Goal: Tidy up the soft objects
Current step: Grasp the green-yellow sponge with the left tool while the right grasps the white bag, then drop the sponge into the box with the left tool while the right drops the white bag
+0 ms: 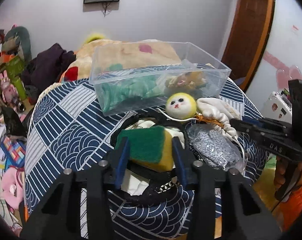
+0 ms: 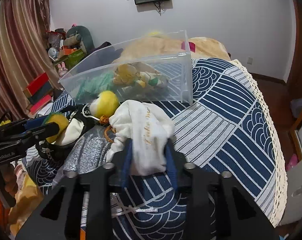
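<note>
Left gripper point(image 1: 151, 150) clamped on green-and-yellow sponge point(image 1: 149, 146); right gripper point(image 2: 149, 156) pinching white drawstring pouch point(image 2: 143, 128), both short of clear bin point(image 1: 155, 74). Risk: trailing drawstring point(image 2: 135, 210) snagging, dragging neighbouring plush ball point(image 1: 181, 106).

Left gripper point(image 1: 151, 150) is low over the near edge of the bed, fingers clamped on either side of the sponge point(image 1: 149, 146). Right gripper point(image 2: 149, 156) reaches in from the right side, blue-padded fingers point(image 2: 172, 160) pinching the white pouch point(image 2: 145, 132). Both point toward the far edge, side by side.
</note>
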A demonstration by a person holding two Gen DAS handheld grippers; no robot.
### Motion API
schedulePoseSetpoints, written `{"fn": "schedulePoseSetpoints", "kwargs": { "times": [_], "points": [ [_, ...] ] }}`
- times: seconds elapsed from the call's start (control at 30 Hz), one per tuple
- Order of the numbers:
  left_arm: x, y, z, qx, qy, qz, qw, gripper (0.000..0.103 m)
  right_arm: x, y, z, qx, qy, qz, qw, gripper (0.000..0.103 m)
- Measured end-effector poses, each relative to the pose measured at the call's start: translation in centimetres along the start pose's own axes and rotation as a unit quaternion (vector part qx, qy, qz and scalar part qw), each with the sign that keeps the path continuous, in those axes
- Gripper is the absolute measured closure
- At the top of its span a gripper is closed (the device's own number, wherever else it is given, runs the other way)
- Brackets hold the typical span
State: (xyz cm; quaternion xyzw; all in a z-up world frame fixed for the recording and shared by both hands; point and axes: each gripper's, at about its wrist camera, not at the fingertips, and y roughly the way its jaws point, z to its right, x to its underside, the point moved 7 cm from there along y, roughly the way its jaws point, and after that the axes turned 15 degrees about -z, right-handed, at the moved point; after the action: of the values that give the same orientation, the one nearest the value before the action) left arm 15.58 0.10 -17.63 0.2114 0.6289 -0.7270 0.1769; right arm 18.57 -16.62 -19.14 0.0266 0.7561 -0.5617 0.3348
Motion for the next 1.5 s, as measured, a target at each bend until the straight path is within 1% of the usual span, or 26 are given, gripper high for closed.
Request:
{"fn": "schedulePoseSetpoints", "kwargs": {
  "times": [0.07,0.1,0.27,0.47,0.7,0.8,0.9,0.97,1.07,1.17,1.3,1.5],
  "points": [
    [0.0,-0.5,0.2,-0.004,0.008,0.004,1.0,0.069,0.0,-0.6,0.1,-0.005,0.0,0.007,1.0,0.089],
    [0.0,-0.8,0.3,-0.004,0.011,0.007,0.9999,0.072,0.0,-0.9,0.0,-0.005,-0.001,0.011,1.0,0.09],
    [-0.3,-2.1,0.2,-0.005,0.01,0.02,0.9997,0.074,-0.1,-2.9,-0.7,-0.003,-0.009,0.038,0.999,0.091],
    [-1.5,-4.8,0.3,-0.004,0.01,0.054,0.9985,0.075,-1.0,-5.9,-1.1,-0.002,-0.016,0.08,0.997,0.091],
    [-4.4,-8.1,-0.3,-0.002,0.001,0.116,0.9933,0.075,-3.2,-9.1,-1.4,-0.007,-0.018,0.133,0.991,0.091],
    [-6.0,-8.7,-0.7,0.0,-0.004,0.134,0.991,0.075,-4.5,-9.8,-1.8,-0.009,-0.019,0.149,0.989,0.091],
    [-7.6,-8.6,-1.1,0.002,-0.007,0.143,0.9896,0.075,-6.2,-9.8,-2.0,-0.007,-0.017,0.161,0.987,0.091],
    [-8.7,-8.1,-1.4,0.004,-0.009,0.146,0.9893,0.075,-7.3,-9.5,-2.1,-0.006,-0.015,0.165,0.986,0.091],
    [-9.8,-6.7,-2.1,-0.001,-0.015,0.138,0.9904,0.075,-8.9,-8.5,-2.2,0.001,-0.009,0.162,0.987,0.091],
    [-10.8,-4.9,-2.8,-0.003,-0.023,0.122,0.9922,0.075,-10.4,-6.8,-2.4,0.006,-0.006,0.147,0.989,0.091],
    [-11.4,-2.8,-3.2,-0.005,-0.028,0.103,0.9943,0.075,-11.4,-4.8,-2.9,0.013,-0.009,0.126,0.992,0.091],
    [-11.8,0.8,-3.3,-0.005,-0.029,0.065,0.9975,0.075,-12.3,-1.0,-3.5,0.023,-0.017,0.081,0.996,0.091]
  ]
}}
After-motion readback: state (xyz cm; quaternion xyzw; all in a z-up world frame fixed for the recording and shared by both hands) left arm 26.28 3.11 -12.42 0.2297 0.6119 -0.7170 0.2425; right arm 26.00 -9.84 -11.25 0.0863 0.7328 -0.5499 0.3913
